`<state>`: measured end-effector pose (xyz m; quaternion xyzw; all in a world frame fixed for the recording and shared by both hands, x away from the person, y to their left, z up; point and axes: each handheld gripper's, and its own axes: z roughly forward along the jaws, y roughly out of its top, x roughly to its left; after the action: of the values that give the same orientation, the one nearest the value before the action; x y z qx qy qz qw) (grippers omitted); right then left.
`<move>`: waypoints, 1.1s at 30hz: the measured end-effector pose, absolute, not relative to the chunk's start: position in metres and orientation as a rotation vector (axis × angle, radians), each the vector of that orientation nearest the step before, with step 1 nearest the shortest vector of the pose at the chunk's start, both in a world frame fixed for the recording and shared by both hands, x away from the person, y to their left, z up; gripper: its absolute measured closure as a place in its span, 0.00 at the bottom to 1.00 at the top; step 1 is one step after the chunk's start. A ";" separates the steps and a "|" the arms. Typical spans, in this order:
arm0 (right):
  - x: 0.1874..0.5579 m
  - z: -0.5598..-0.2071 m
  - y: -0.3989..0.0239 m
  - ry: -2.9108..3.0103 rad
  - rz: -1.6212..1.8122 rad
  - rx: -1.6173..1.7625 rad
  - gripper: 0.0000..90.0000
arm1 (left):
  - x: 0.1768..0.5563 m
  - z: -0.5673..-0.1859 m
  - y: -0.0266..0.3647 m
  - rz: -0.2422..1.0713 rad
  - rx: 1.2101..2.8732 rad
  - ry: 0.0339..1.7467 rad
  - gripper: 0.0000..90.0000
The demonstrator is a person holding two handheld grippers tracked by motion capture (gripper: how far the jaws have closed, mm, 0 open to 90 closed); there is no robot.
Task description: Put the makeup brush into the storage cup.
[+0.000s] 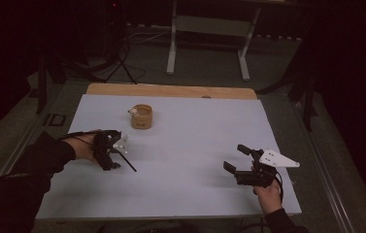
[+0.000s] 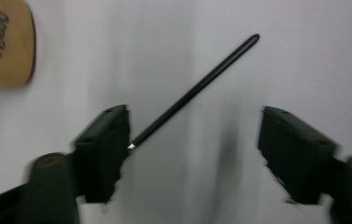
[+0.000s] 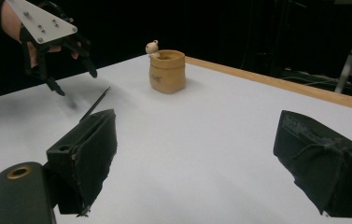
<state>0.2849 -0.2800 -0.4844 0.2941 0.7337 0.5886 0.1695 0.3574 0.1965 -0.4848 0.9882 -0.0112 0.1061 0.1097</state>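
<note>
Two grippers are in hand, and both stand with jaws wide apart and empty: your left gripper [image 1: 108,150] hovers over the black stick [image 2: 194,91], your right gripper [image 1: 241,167] waits well apart from it. You appear to be at the approach step; the next move likely calls for lowering and closing squarely across the stick. It lies flat on the white table [image 1: 185,141], on your side of the tan pot [image 1: 141,116], its silver-tipped near end just beside the left-hand pad [image 2: 106,144] and its length slanting away between the two.

Tan cloth pot [image 1: 141,117] with small pale figurine [image 1: 133,112] at its rim stood on white table [image 1: 195,131], toward far left. Thin black stick [image 1: 126,161] lay flat on table nearer person, before pot. Left gripper [image 1: 113,151] sat over stick's left end, jaws apart. Right gripper [image 1: 237,158] was well apart at near right, jaws apart, facing pot.
</note>
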 end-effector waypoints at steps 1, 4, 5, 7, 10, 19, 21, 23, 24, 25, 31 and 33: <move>0.285 -0.484 -0.280 2.086 1.670 0.836 0.15 | 0.359 -0.487 0.197 0.362 2.902 -0.129 0.40; 0.285 -0.485 -0.280 2.086 1.677 0.837 0.14 | 0.359 -0.489 0.200 0.382 2.859 -0.299 0.50; 0.285 -0.485 -0.280 2.087 1.680 0.838 0.15 | 0.359 -0.490 0.201 0.396 2.839 -0.375 0.51; 0.286 -0.486 -0.280 2.090 1.681 0.841 0.15 | 0.361 -0.493 0.201 0.407 2.835 -0.442 0.54; 0.286 -0.486 -0.280 2.094 1.682 0.836 0.15 | 0.367 -0.496 0.201 0.397 2.851 -0.568 0.62; 0.286 -0.486 -0.280 2.103 1.681 0.833 0.15 | 0.385 -0.507 0.193 0.270 2.932 -0.654 0.76; 0.286 -0.486 -0.280 2.102 1.683 0.832 0.15 | 0.386 -0.510 0.191 0.246 2.950 -0.662 0.79; 0.286 -0.486 -0.280 2.101 1.685 0.834 0.15 | 0.387 -0.513 0.191 0.230 2.958 -0.668 0.82; 0.286 -0.486 -0.281 2.100 1.684 0.835 0.15 | 0.388 -0.513 0.190 0.219 2.955 -0.654 0.82; 0.286 -0.486 -0.281 2.100 1.684 0.834 0.15 | 0.389 -0.513 0.190 0.228 2.952 -0.652 0.83; 0.285 -0.486 -0.280 2.106 1.681 0.827 0.15 | 0.391 -0.517 0.188 0.163 2.965 -0.645 0.91; 0.285 -0.486 -0.280 2.105 1.682 0.825 0.15 | 0.390 -0.517 0.189 0.160 2.968 -0.618 0.93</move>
<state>0.2850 -0.2800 -0.4856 0.2890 0.7372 0.5892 0.1609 0.3903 0.1885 -0.5165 0.9763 -0.2033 0.0526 0.0527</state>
